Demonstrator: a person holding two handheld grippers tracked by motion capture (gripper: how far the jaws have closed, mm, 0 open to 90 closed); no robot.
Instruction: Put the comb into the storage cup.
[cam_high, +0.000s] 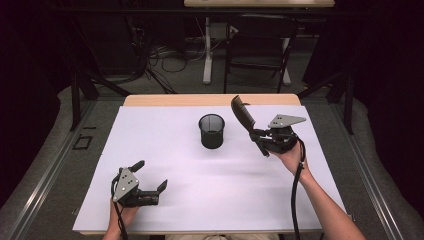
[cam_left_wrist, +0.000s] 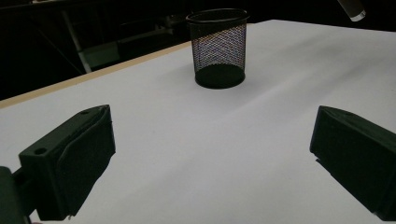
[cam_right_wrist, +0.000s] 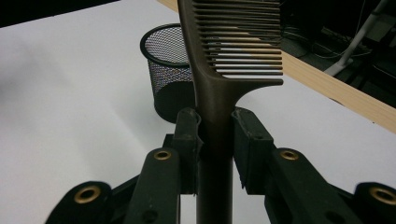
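A dark brown comb (cam_high: 243, 115) (cam_right_wrist: 219, 70) is clamped by its handle in my right gripper (cam_high: 260, 136) (cam_right_wrist: 215, 122), teeth end raised and tilted toward the black mesh cup (cam_high: 212, 131) (cam_right_wrist: 169, 70). The cup stands upright on the white table cover (cam_high: 200, 175), left of the comb, and looks empty. My left gripper (cam_high: 150, 175) rests low near the front left of the table, jaws spread wide with nothing between them. In the left gripper view the cup (cam_left_wrist: 218, 46) stands ahead of the jaws, and the comb's handle tip (cam_left_wrist: 351, 8) shows at the top right.
The wooden table edge (cam_high: 210, 100) runs along the far side. Beyond it stand a black chair (cam_high: 260, 45) and a desk leg with cables on the floor.
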